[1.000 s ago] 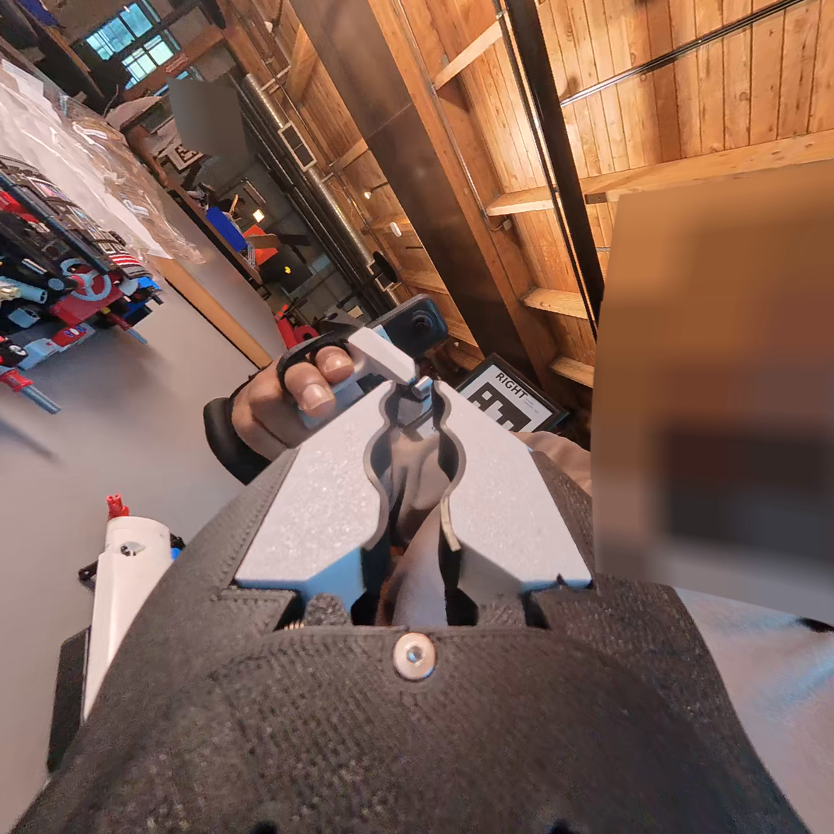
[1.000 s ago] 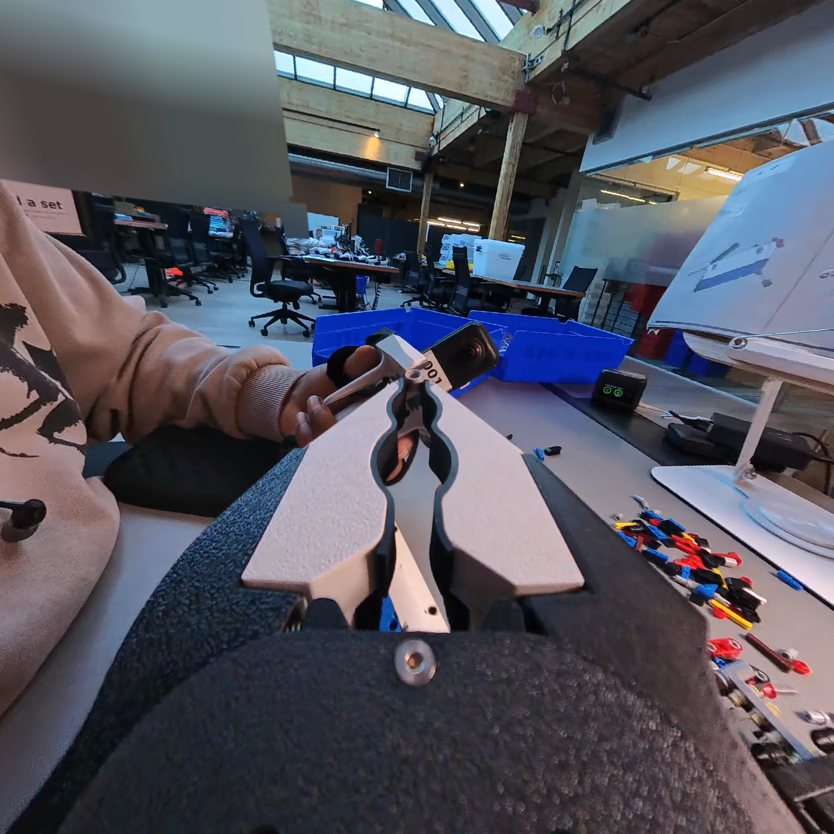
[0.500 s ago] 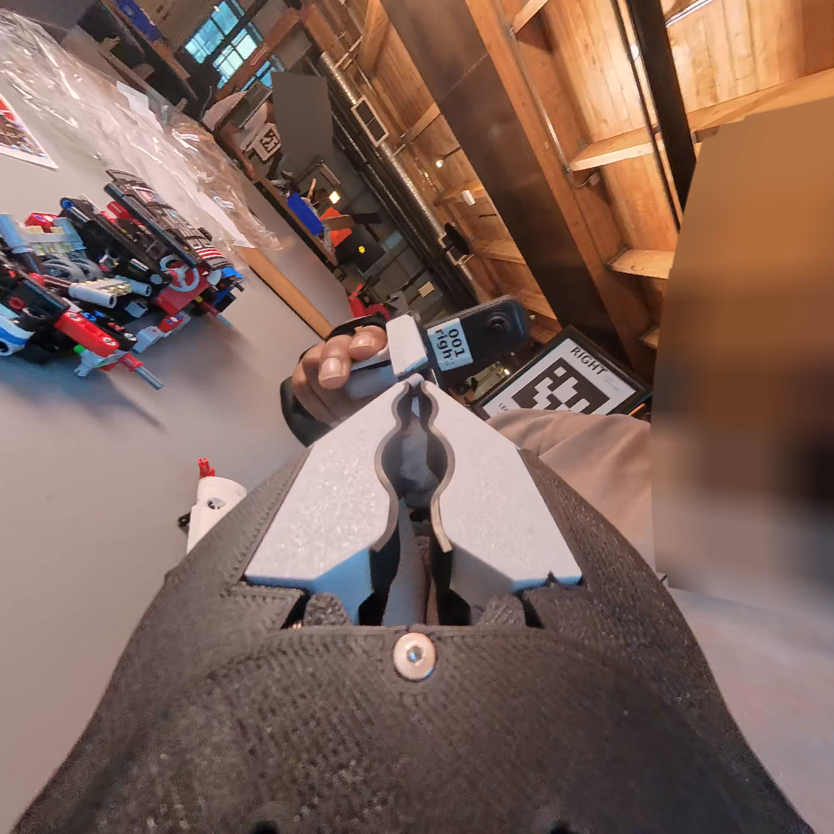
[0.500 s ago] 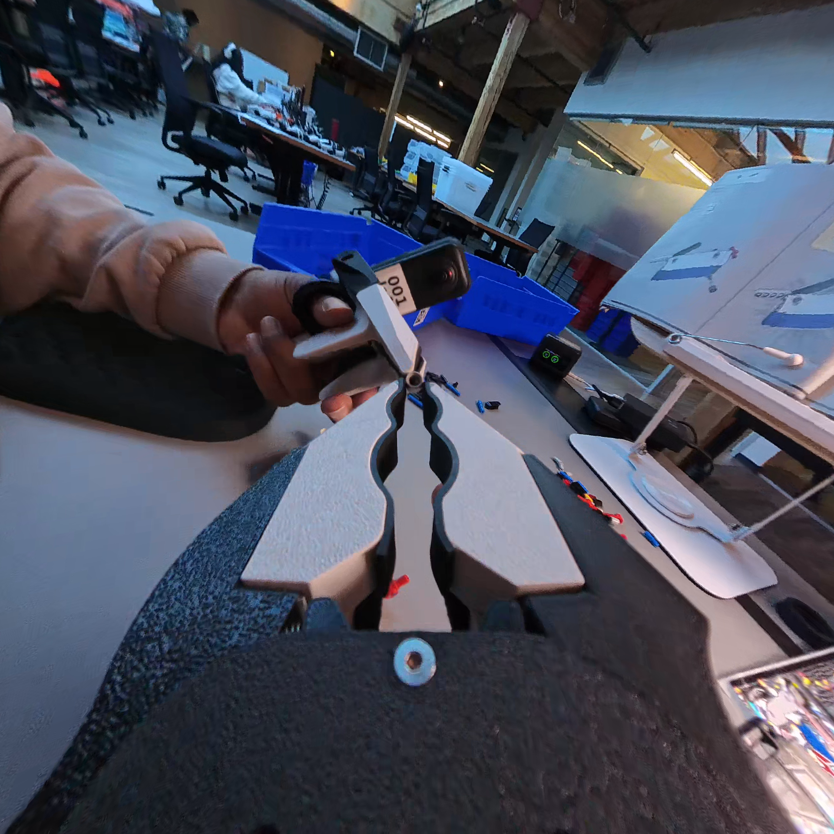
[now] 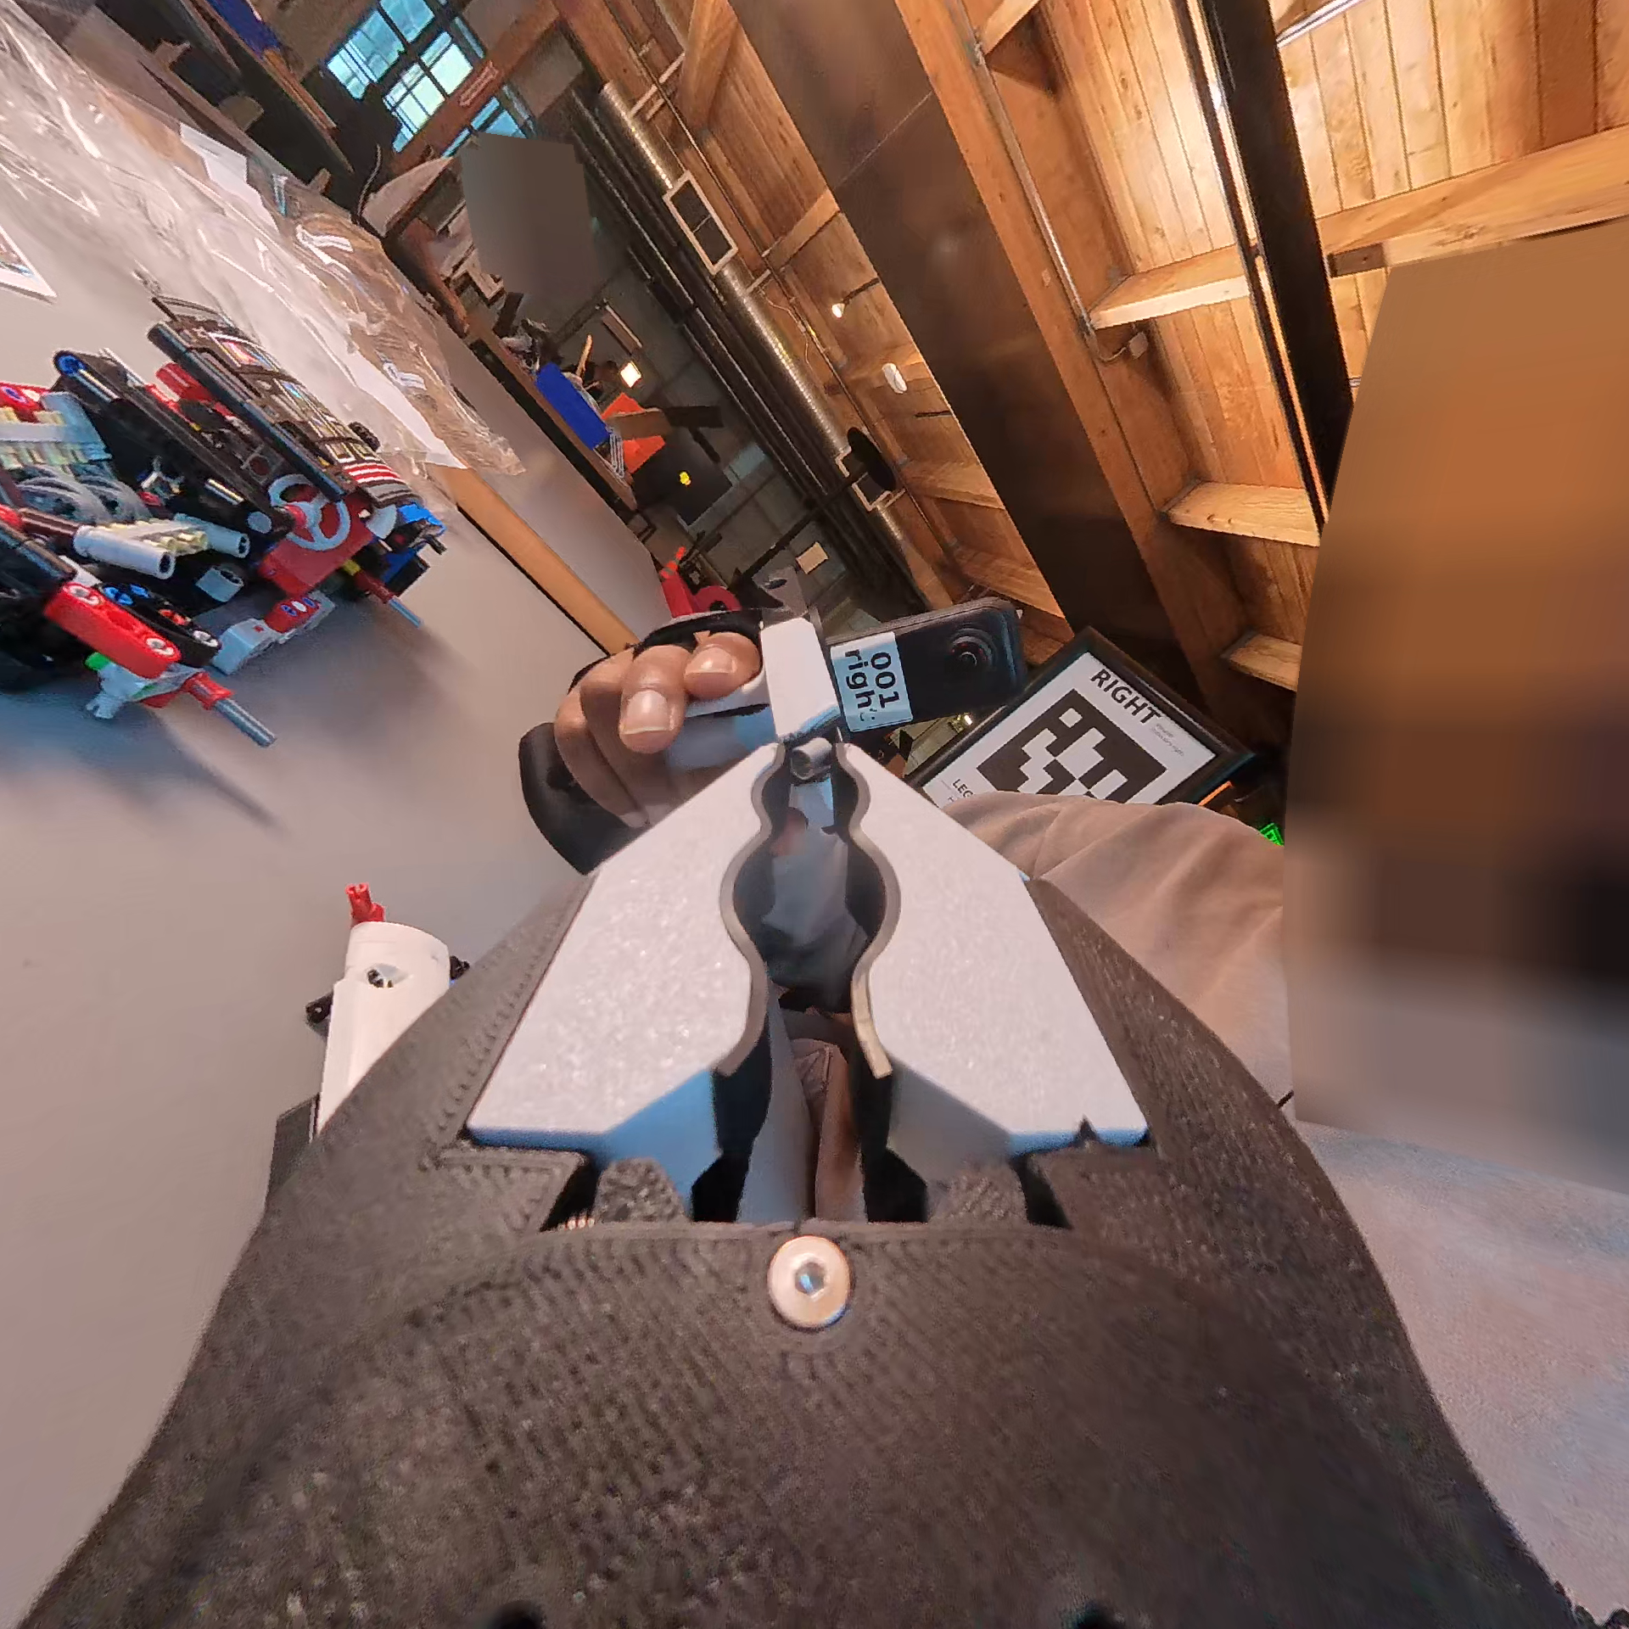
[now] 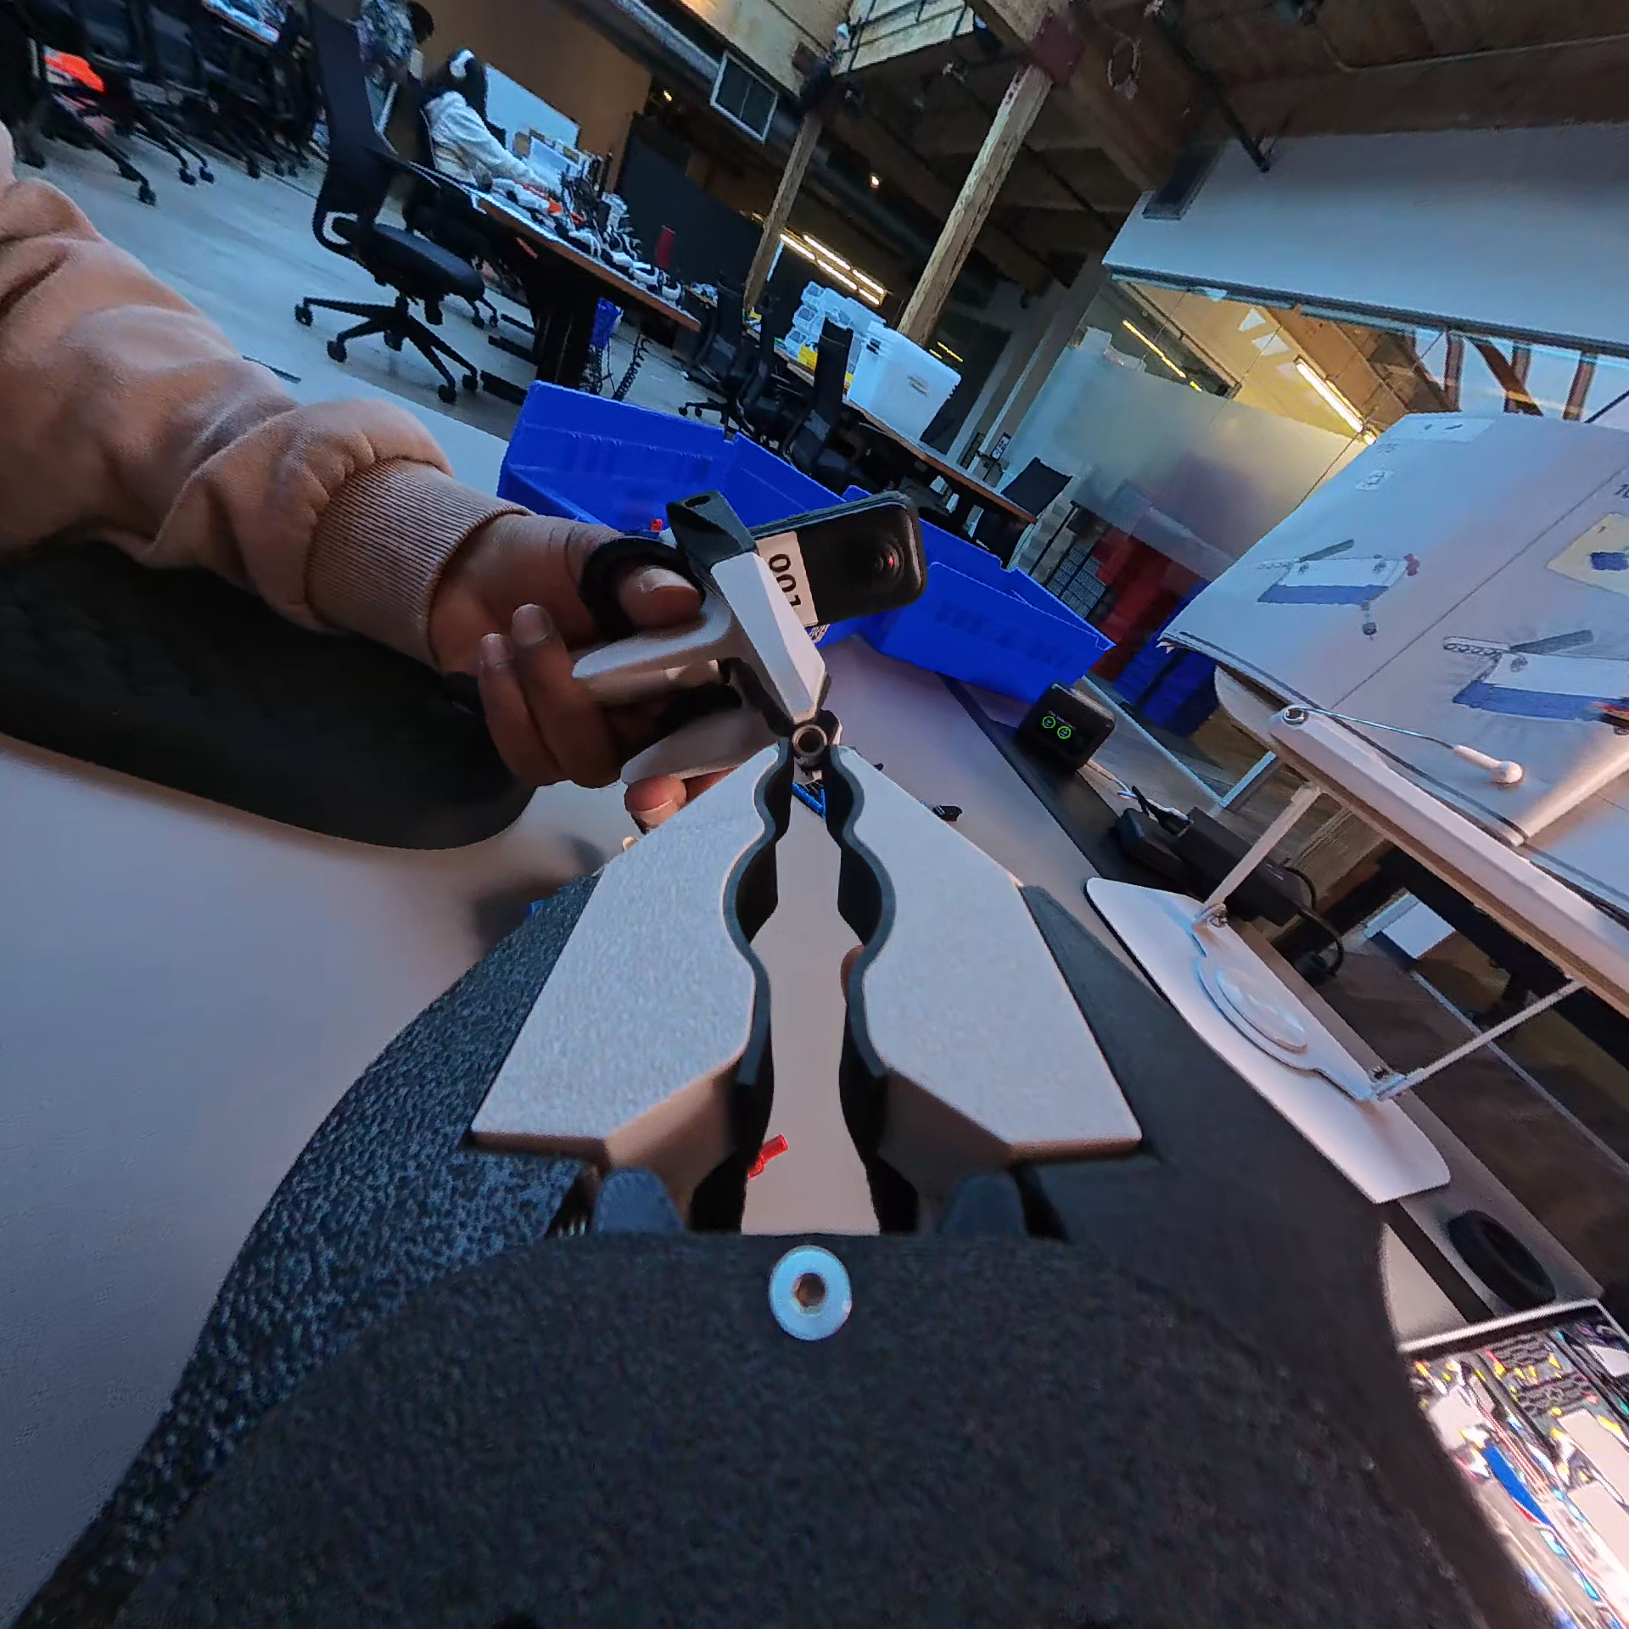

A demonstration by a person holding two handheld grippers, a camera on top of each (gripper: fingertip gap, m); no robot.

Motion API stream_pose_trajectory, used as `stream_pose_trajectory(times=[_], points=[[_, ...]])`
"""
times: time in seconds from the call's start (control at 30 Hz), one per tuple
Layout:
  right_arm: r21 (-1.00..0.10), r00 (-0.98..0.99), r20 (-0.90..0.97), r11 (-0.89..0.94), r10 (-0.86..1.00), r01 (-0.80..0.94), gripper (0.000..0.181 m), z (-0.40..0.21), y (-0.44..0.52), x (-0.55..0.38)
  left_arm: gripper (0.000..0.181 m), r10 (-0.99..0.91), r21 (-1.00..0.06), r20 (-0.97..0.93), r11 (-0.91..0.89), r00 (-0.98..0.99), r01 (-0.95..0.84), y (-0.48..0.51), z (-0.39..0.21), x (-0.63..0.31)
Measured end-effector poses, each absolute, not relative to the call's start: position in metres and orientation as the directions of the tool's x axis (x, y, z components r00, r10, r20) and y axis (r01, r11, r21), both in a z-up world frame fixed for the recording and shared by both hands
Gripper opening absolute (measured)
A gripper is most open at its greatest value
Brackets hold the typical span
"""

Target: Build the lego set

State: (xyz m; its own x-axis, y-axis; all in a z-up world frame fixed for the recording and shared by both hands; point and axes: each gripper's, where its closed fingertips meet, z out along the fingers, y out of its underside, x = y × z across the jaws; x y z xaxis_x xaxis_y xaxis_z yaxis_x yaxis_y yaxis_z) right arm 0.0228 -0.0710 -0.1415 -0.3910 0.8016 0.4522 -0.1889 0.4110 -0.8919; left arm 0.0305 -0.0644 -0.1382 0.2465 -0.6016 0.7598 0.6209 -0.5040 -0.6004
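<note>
The left gripper (image 5: 808, 765) and right gripper (image 6: 807, 751) meet tip to tip, both jaws clenched on a small grey connector (image 6: 807, 739), seemingly mid-handover. The half-built lego model (image 5: 220, 520) lies at ten o'clock in the left wrist view. Next, one gripper must release cleanly.

The grey desk (image 5: 159, 881) holds a big, part-built lego model (image 5: 203, 520) in black, red and white. A white lego piece (image 5: 375, 987) with a red peg on top lies apart from it, near the front. Clear plastic bags (image 5: 291, 291) lie behind the model. At the other side, blue bins (image 6: 670, 467) sit on the desk, near a small black box with green lights (image 6: 1062, 727) and the white base of a stand (image 6: 1269, 1040). Tiny loose lego bits (image 6: 948, 809) lie between them.
</note>
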Motion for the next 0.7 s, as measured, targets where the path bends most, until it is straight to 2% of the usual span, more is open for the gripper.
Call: stream_pose_trajectory(times=[0.23,0.43,0.7], points=[[-0.85,-0.341,0.52,0.513,0.783,-0.117,0.006,-0.154,-0.063,0.015,0.003,-0.539,-0.615,0.771,-0.493,0.339,0.616,-0.057,-0.151,0.022],[-0.865,-0.389,0.49,0.492,0.78,-0.103,0.007,-0.158,-0.065,0.018,0.003,-0.532,-0.653,0.75,-0.502,0.393,0.567,-0.057,-0.158,0.025],[-0.855,-0.402,0.498,0.513,0.768,-0.079,0.005,-0.161,-0.064,0.02,0.002,-0.525,-0.655,0.751,-0.51,0.401,0.558,-0.056,-0.16,0.027]])
